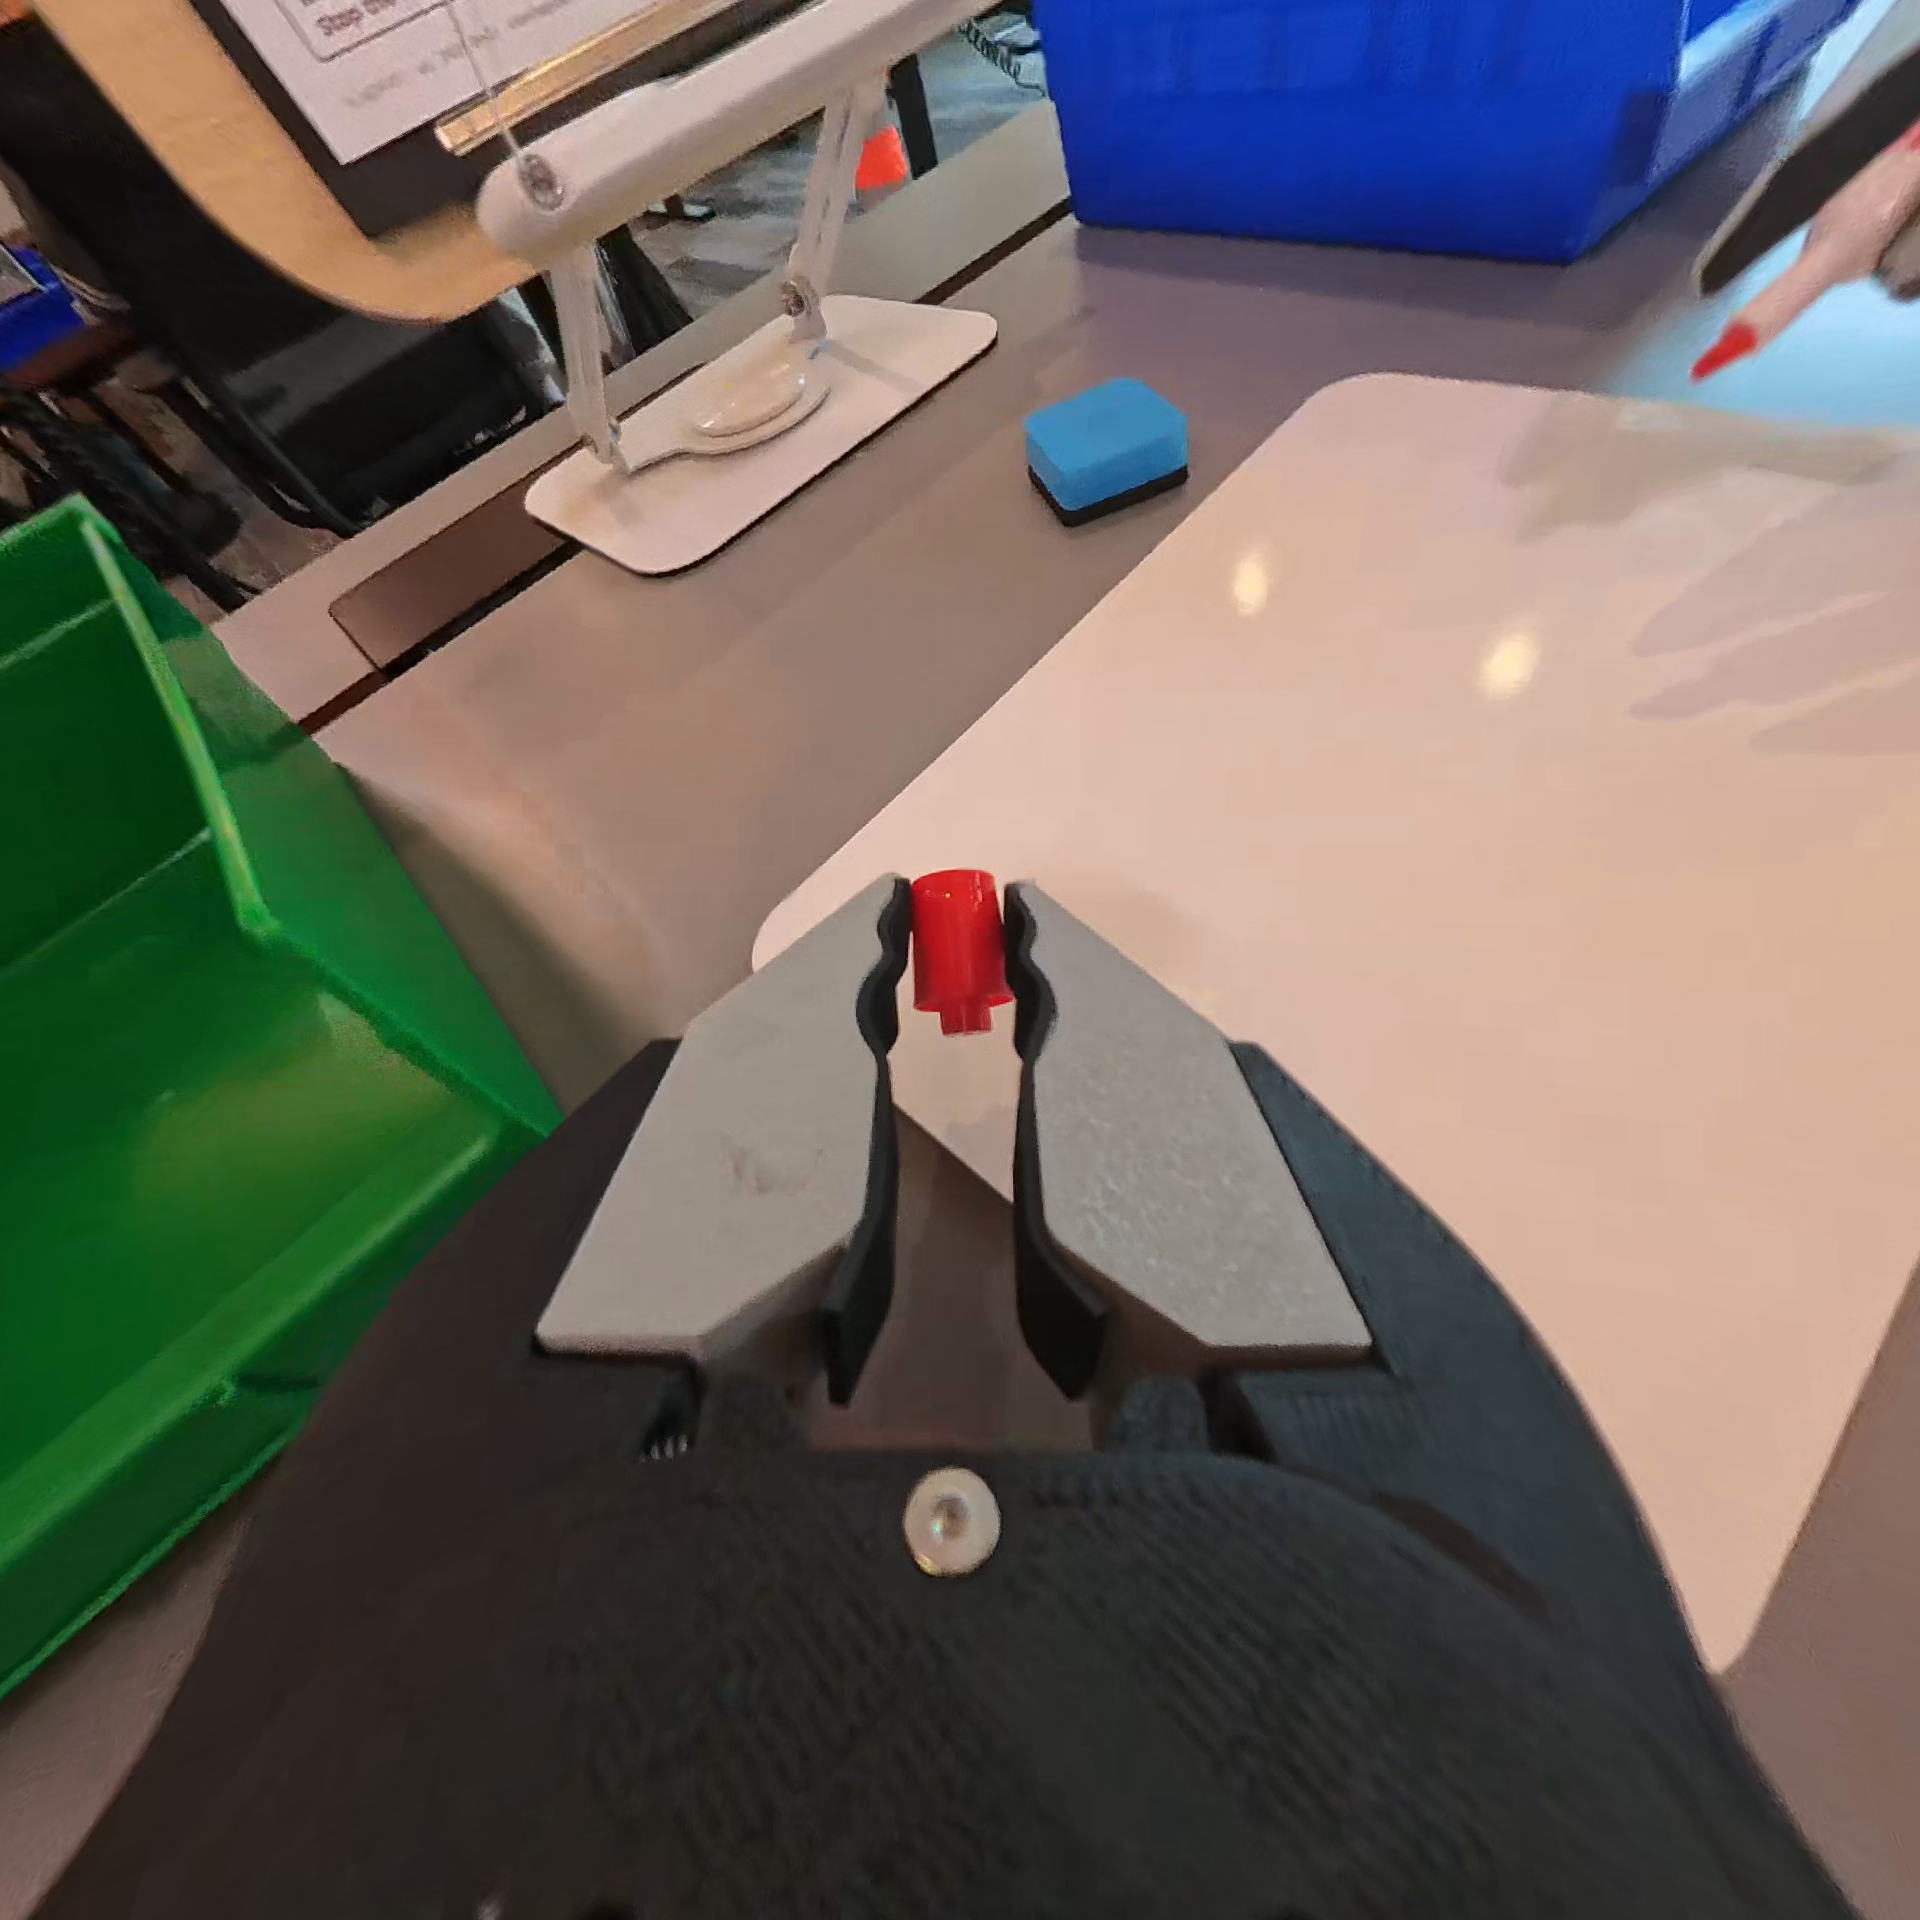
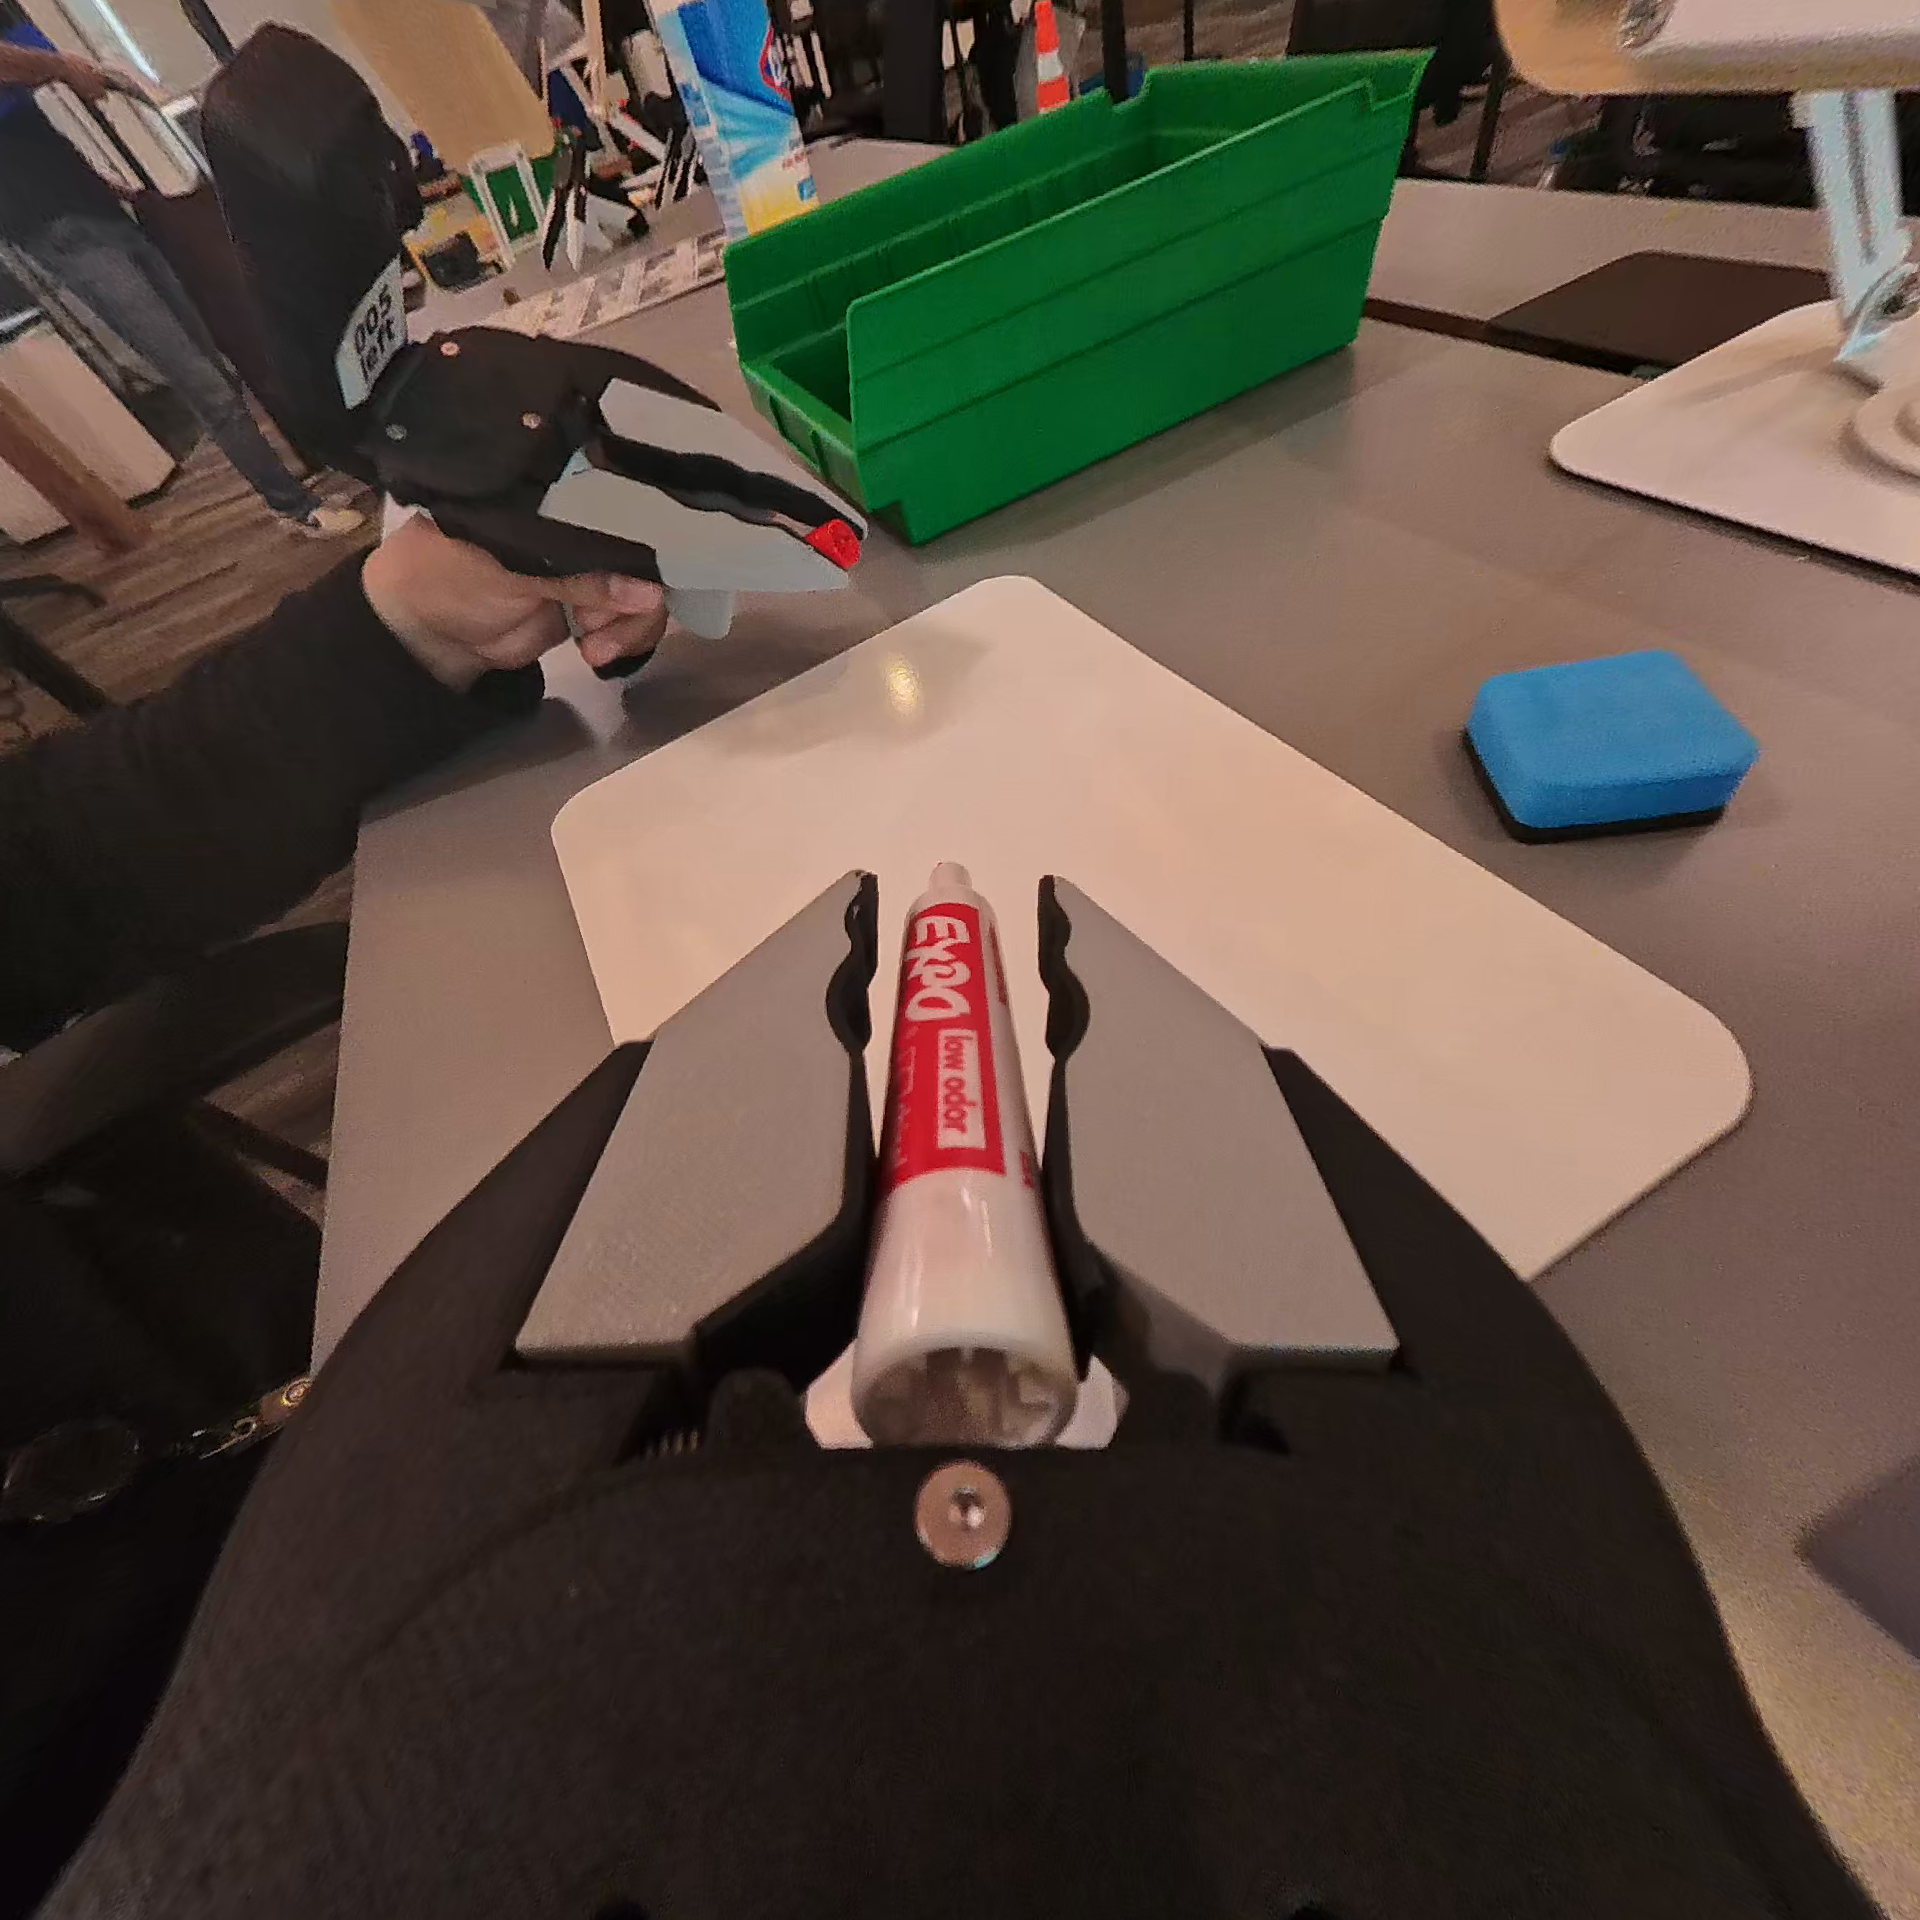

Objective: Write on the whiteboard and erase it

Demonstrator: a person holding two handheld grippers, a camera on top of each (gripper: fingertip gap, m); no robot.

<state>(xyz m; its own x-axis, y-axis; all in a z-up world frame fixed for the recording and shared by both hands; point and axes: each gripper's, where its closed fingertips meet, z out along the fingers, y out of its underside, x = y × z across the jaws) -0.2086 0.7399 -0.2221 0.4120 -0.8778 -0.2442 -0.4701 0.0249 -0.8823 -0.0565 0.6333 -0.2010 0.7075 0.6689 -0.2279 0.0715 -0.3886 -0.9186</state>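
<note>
My left gripper (image 1: 958,935) is shut on a small red marker cap (image 1: 958,951) and holds it above the near-left corner of the white whiteboard (image 1: 1455,831). It also shows in the right wrist view (image 2: 836,545), held by a hand. My right gripper (image 2: 951,904) is shut on a white and red marker (image 2: 951,1091) that lies lengthwise between its fingers, pointing forward over the blank whiteboard (image 2: 1247,935). The marker's red tip (image 1: 1730,348) shows above the board's far right. A blue eraser (image 1: 1107,447) (image 2: 1610,743) lies on the table beside the board.
A green bin (image 1: 156,1039) (image 2: 1060,291) stands left of the board. A blue bin (image 1: 1351,114) stands behind it. A white stand with a flat base (image 1: 769,416) (image 2: 1766,447) is near the eraser. A person's dark sleeve (image 2: 156,790) crosses the table's left edge. Tip to tip, the grippers are about 20 cm apart. The blue eraser (image 2: 1610,743) lies some 15 cm from my right tips, 25 cm from my left tips. The left camera catches it too, in the left wrist view (image 1: 1135,408).
</note>
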